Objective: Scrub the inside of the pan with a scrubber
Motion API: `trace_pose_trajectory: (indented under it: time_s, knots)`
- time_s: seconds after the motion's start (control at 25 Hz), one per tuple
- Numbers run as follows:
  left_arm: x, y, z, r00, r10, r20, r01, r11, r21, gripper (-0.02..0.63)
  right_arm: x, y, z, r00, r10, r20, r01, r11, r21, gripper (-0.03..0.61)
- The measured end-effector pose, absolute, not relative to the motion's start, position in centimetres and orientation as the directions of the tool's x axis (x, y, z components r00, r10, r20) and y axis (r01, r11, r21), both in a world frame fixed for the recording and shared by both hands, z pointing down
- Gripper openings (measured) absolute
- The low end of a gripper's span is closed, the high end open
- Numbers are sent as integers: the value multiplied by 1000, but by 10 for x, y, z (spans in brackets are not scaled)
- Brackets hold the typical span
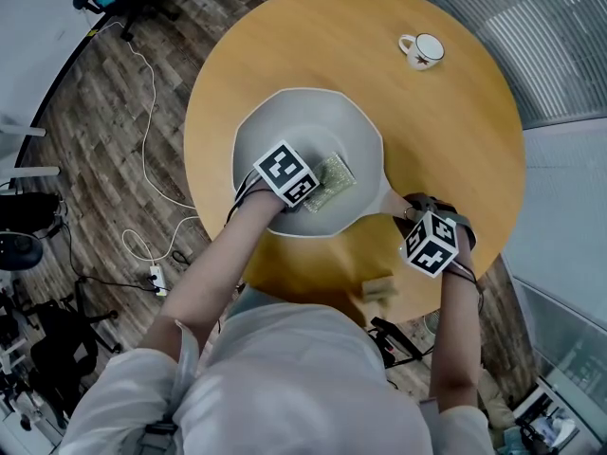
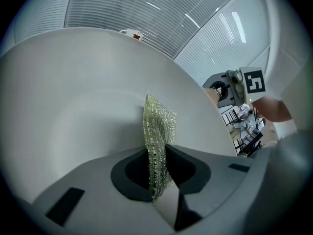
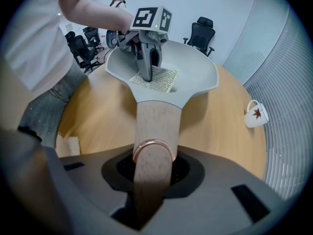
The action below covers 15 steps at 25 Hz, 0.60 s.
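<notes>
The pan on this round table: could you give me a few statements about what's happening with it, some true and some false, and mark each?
1. The left gripper pinches the scrubber inside the pan. True.
2. The right gripper is clamped on the pan's wooden handle. True.
3. The mug stands inside the pan. False: it stands on the table, well apart from the pan.
4. The pan is black inside. False: its inside is pale grey.
</notes>
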State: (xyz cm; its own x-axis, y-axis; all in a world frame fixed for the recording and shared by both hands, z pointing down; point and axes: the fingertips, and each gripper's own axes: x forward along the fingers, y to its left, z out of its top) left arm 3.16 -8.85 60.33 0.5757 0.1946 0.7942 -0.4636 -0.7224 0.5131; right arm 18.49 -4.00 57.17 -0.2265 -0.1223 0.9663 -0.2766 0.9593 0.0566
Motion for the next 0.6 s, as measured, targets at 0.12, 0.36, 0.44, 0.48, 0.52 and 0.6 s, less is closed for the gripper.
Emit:
trace_pose_trajectory:
  time_s: [0.12, 0.36, 0.44, 0.48, 0.52, 0.6]
  knots:
    - [28, -98, 603, 545, 159, 823, -468, -757, 456, 80, 186, -40, 573, -227, -123, 966, -278, 959, 57, 103]
    - [13, -126, 595, 478, 54, 876, -496, -807, 321, 80, 185, -40, 571, -225, -123, 967, -276, 959, 58, 103]
    - [12, -126, 594, 478, 55, 877, -502, -802, 323, 80, 185, -40, 570, -223, -124, 967, -275, 959, 60, 103]
    - [12, -123, 594, 480, 67, 875, -499, -799, 335, 80, 185, -39, 570, -223, -125, 967, -276, 959, 60, 103]
    - [13, -120, 595, 482, 88, 872, -491, -797, 352, 78, 184, -39, 571, -223, -124, 967, -275, 959, 60, 103]
    - [17, -109, 597, 483, 148, 863, -458, -797, 393, 78, 184, -39, 571, -225, -123, 967, -274, 960, 59, 103]
